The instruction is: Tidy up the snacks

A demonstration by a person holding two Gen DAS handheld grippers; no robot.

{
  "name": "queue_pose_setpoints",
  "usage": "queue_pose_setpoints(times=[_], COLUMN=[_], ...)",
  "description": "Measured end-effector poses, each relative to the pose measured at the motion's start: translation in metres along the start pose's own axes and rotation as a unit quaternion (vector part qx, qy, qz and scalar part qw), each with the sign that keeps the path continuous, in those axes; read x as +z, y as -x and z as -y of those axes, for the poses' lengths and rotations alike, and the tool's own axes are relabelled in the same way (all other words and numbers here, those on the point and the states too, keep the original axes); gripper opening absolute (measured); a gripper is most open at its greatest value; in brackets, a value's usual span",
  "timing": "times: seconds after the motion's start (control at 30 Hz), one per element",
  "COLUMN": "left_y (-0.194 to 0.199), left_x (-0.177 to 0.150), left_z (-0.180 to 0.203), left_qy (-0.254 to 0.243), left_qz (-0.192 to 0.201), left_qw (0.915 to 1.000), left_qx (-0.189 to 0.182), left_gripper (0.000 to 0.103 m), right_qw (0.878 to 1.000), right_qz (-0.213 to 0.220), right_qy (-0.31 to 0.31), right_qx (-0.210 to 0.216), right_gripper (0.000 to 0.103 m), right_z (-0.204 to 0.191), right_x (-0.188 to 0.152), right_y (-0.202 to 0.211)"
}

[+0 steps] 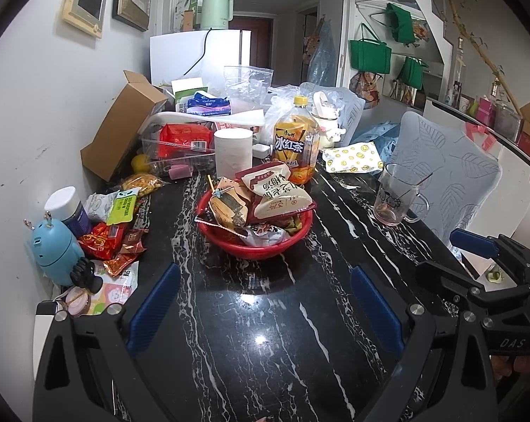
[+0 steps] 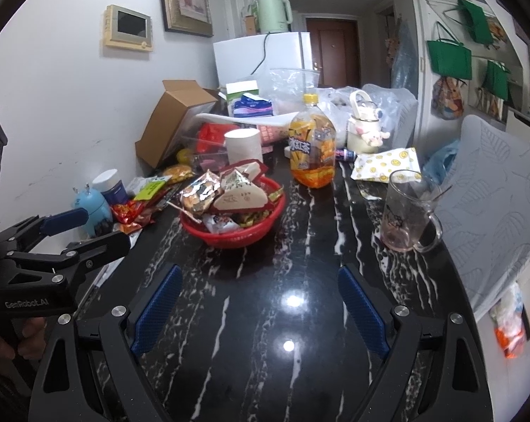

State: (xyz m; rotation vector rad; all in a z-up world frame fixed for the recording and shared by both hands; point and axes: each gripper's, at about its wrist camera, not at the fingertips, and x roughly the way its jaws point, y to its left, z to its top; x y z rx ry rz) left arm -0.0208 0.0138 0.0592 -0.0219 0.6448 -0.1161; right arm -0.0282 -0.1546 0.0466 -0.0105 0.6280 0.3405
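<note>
The loose snack packets [image 1: 115, 242] lie up and to the left of your left gripper [image 1: 265, 311], against the wall on the counter [image 1: 265, 316]; that hand looks nearer. The red basket [image 1: 254, 246], already heaped, sits straight ahead. Both the left and the right gripper [image 2: 259, 311] stand wide apart, holding nothing. Only the right wrist view shows your left fingers [image 2: 64, 219] from the side, close to that pile.

The table [image 1: 265, 316] is glossy black stone with white veins, mirroring the lamps; the basket [image 1: 254, 246] is red plastic; the snack packs [image 1: 279, 197] in it are shiny foil and printed film; the mug [image 2: 405, 211] is clear glass; the box [image 1: 124, 123] is matt brown cardboard; the pads [image 2: 155, 309] are ribbed blue.
</note>
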Motion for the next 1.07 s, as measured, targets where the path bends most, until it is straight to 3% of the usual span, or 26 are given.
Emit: queue_pose_setpoints(times=[1.07], left_y=[-0.015], left_x=[-0.005], left_z=[-0.004], left_qy=[-0.009], left_qz=[-0.024], left_qw=[0.9993], left_qx=[0.028], left_gripper=[0.098], right_qw=[1.000], right_qz=[-0.016], right_qy=[0.001], right_qx=[-0.012], right_gripper=[0.091], right_z=[0.003], right_x=[-0.004], right_y=[-0.014])
